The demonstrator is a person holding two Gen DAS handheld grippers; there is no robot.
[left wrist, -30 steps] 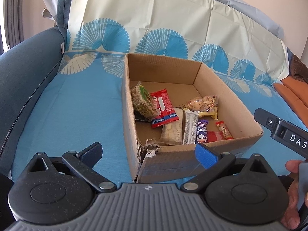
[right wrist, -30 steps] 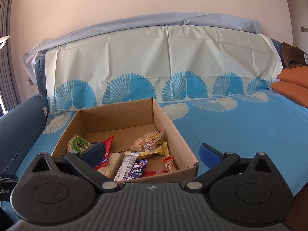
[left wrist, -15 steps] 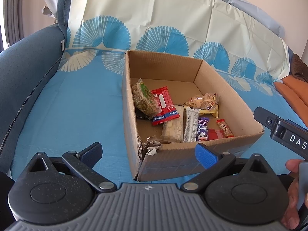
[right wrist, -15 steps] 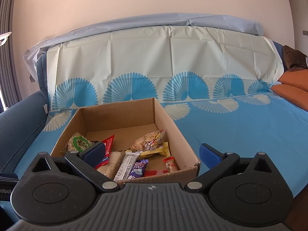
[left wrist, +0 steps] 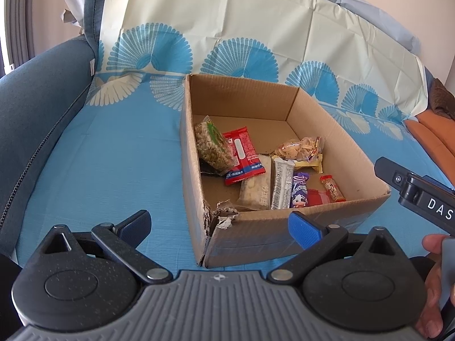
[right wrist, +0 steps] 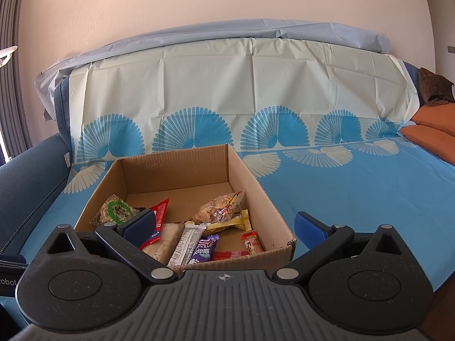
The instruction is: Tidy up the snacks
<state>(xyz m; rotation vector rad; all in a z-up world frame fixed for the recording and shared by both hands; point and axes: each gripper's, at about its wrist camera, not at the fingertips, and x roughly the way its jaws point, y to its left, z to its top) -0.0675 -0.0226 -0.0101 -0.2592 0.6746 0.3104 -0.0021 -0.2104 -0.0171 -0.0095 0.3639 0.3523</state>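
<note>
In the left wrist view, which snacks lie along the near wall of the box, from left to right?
Pale cracker pack → silver bar → purple packet → small red-capped packet.

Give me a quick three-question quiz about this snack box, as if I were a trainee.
1. True or false: the left claw holds a snack.
2. What lies right of the silver bar in the left wrist view: A) the purple packet, B) the green-labelled bag, C) the red packet?
3. Which corner of the cardboard box is torn, as the left wrist view shows it?

Key
1. False: both claws, the right claw too, are open and empty.
2. A.
3. The near left corner.
</note>
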